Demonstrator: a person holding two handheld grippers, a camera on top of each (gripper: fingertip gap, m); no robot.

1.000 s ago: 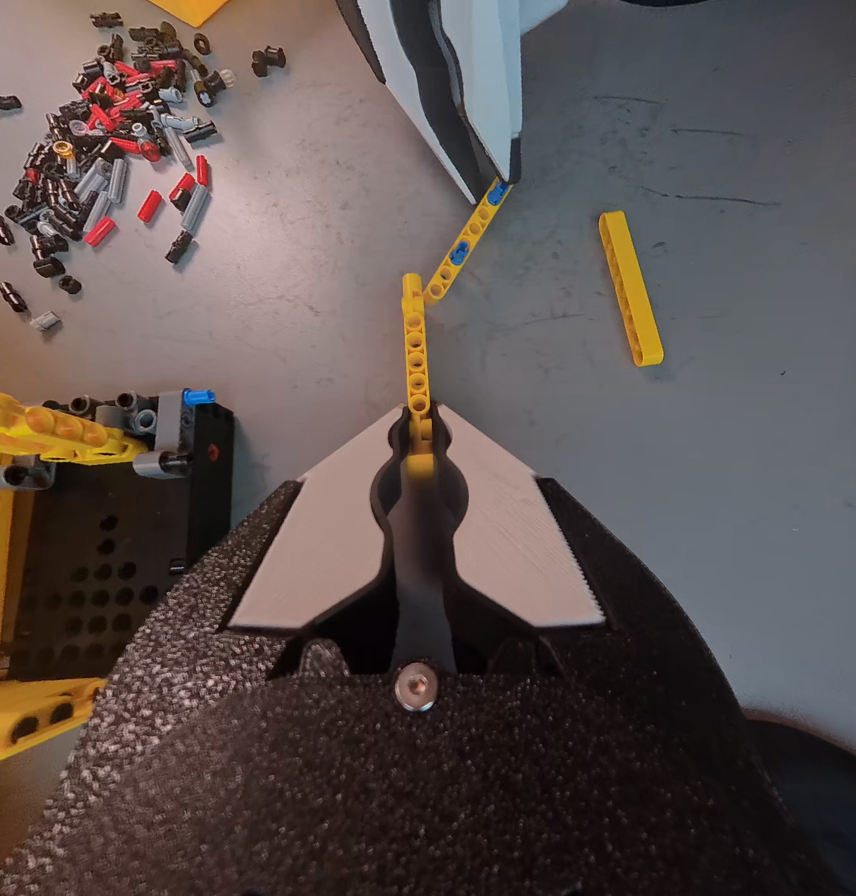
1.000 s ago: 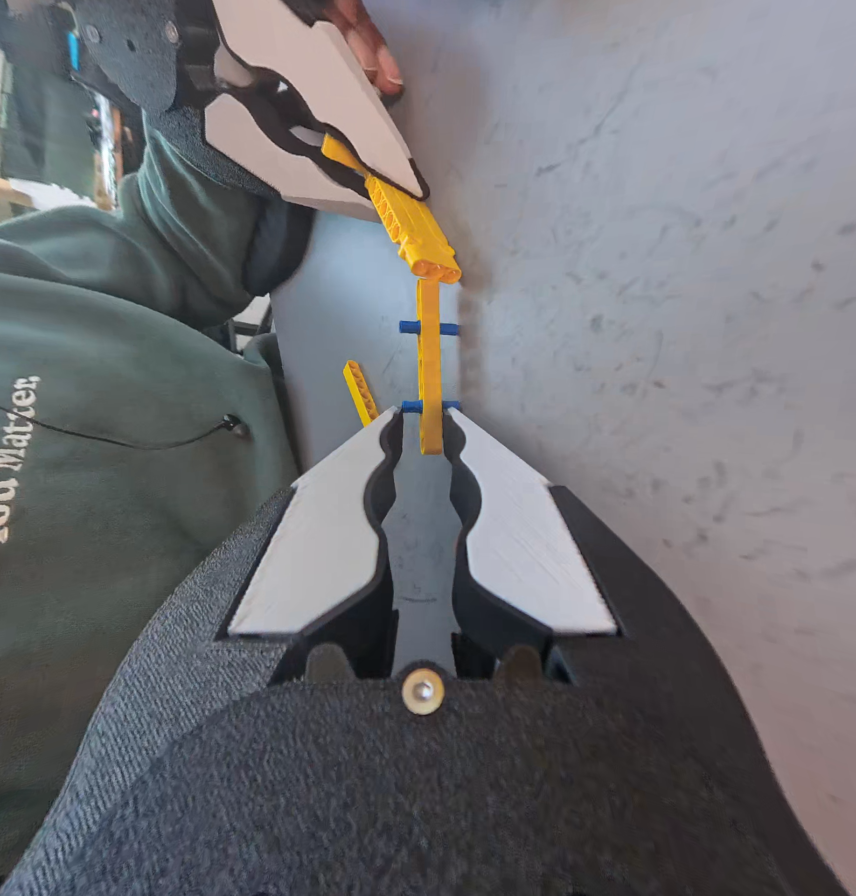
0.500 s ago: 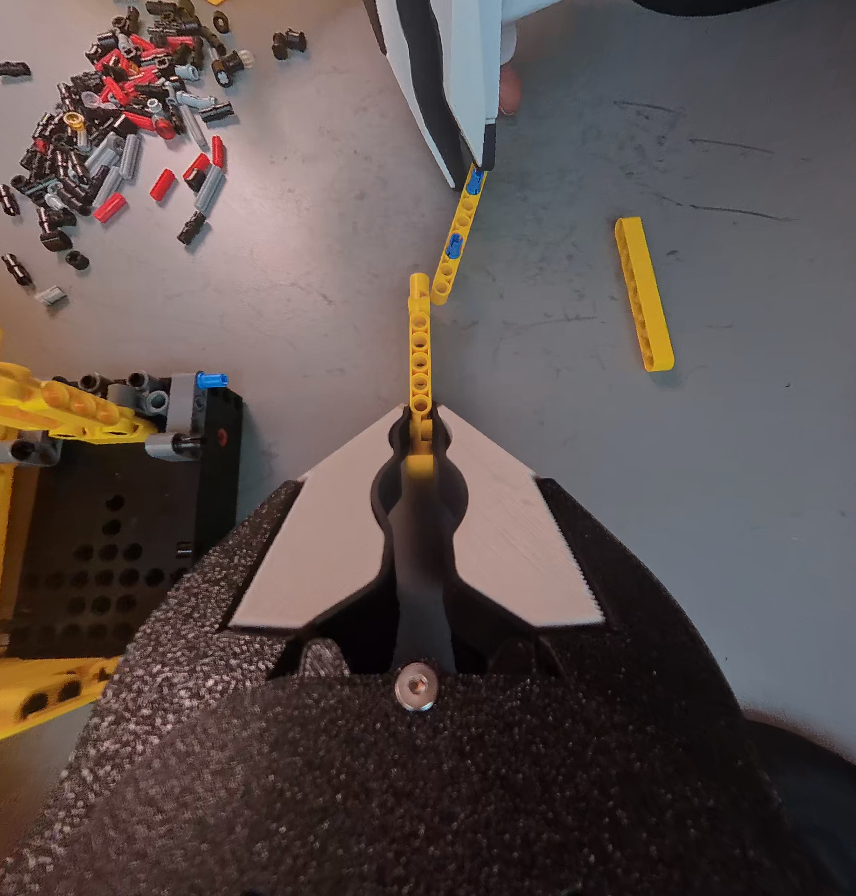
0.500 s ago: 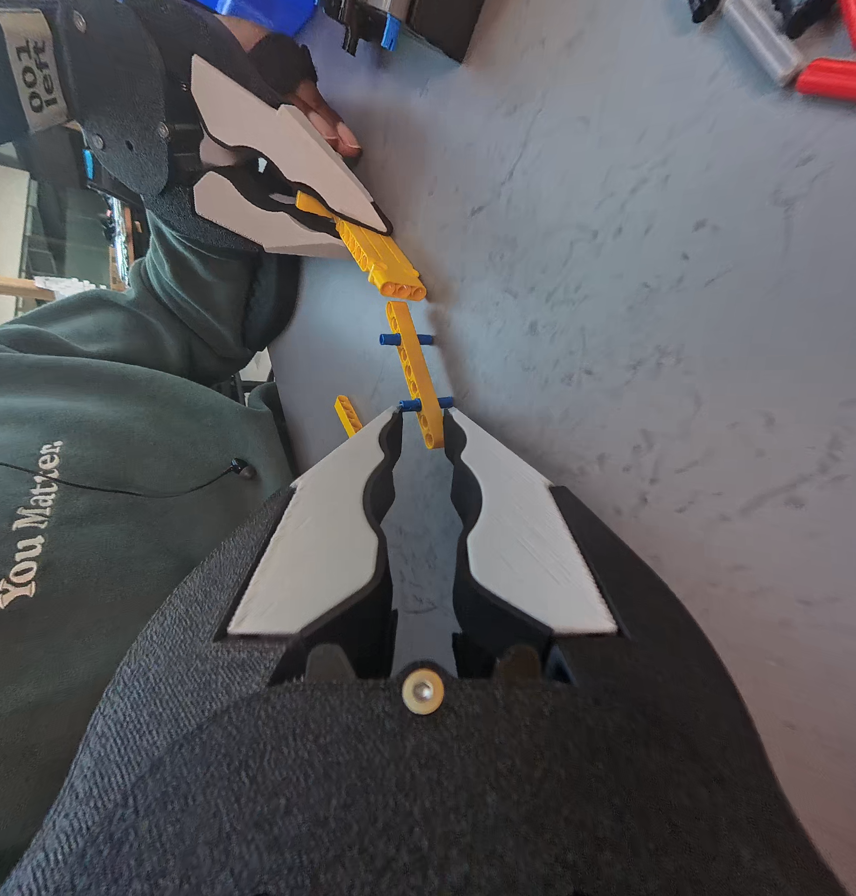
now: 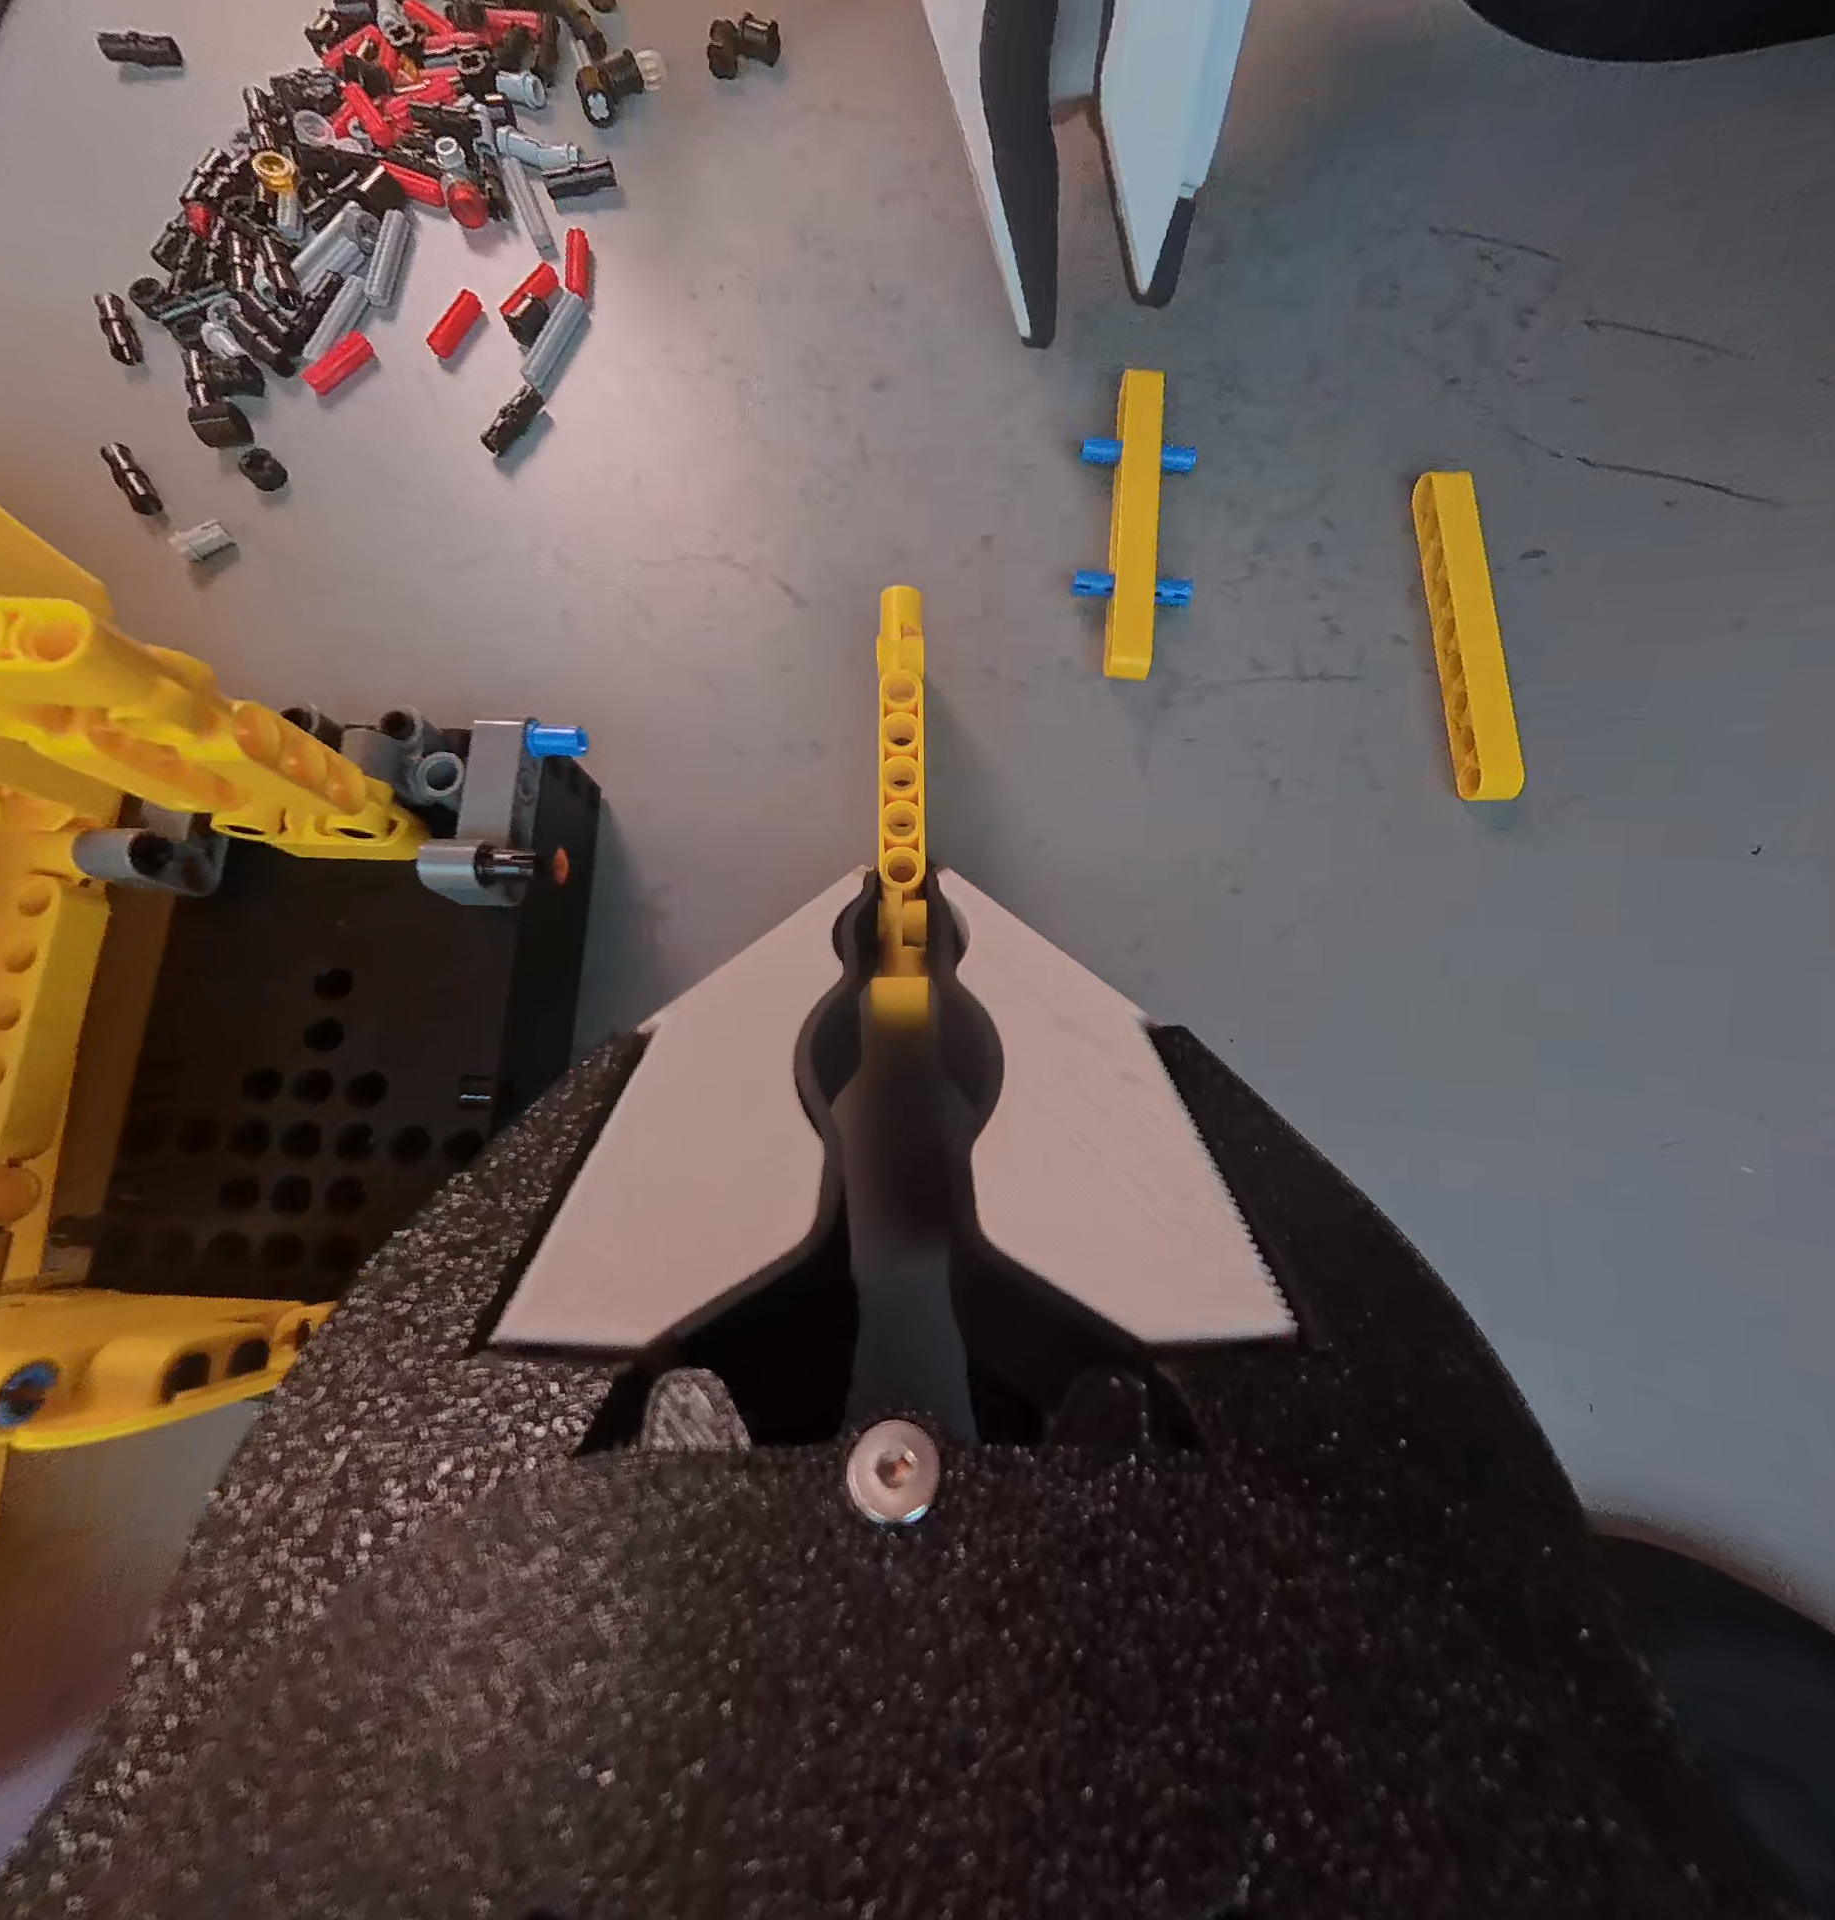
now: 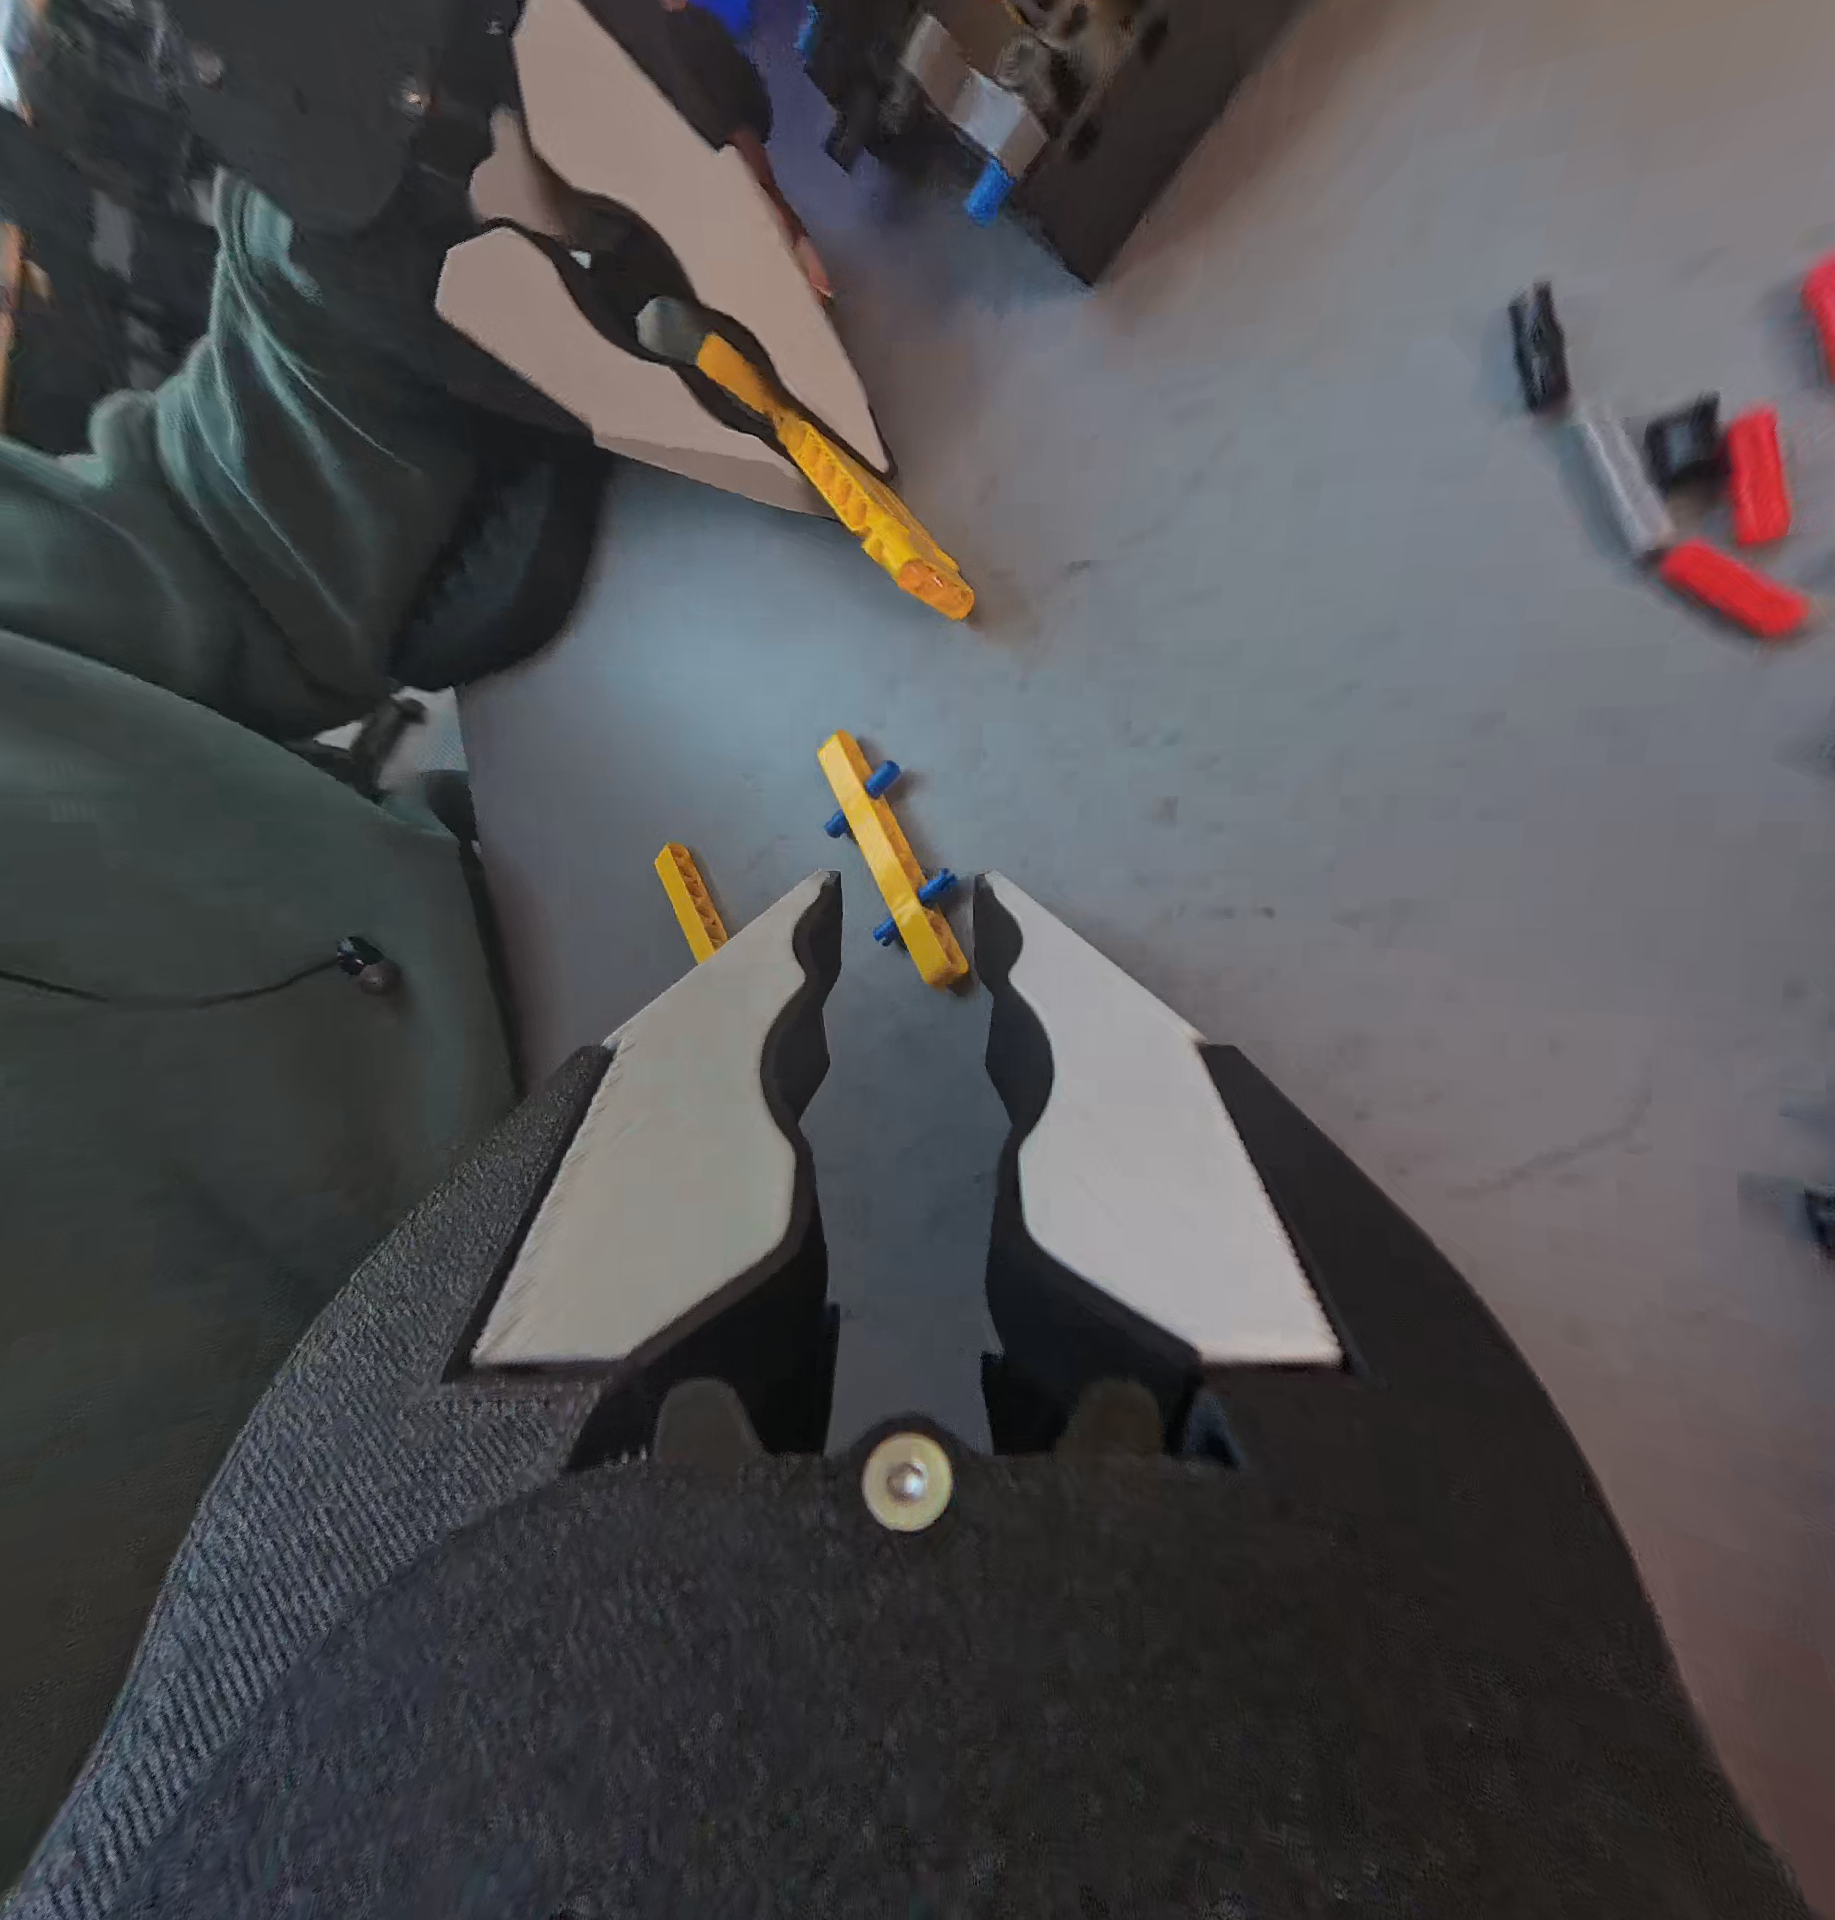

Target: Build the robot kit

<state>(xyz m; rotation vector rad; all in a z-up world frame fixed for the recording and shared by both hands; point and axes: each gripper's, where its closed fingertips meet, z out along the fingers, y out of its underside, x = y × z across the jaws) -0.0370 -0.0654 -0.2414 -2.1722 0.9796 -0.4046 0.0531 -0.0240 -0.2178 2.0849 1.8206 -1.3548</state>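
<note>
My left gripper [image 5: 900,883] is shut on a yellow holed beam [image 5: 900,748] that sticks out ahead of its tips, above the grey table. It also shows in the right wrist view [image 6: 851,468], far left, still holding that beam [image 6: 871,520]. My right gripper [image 6: 908,883] is open and empty, its tips either side of a yellow beam with blue pins [image 6: 897,868] that lies on the table. That pinned beam [image 5: 1134,525] lies free in the left wrist view, just below the right gripper's fingers [image 5: 1027,187]. A plain yellow beam [image 5: 1466,634] lies to its right.
A heap of small black, red and grey pins [image 5: 373,197] lies at the far left. A black and yellow built model [image 5: 217,987] stands at the left. Loose red, grey and black pieces [image 6: 1713,488] lie to the right. A person's green sleeve [image 6: 165,727] fills the left. Tip to tip, the grippers are about 11 centimeters apart.
My right gripper has opened and let go of the pinned beam, which now lies on the table, apart from the left gripper's beam. The right gripper has drawn back.
</note>
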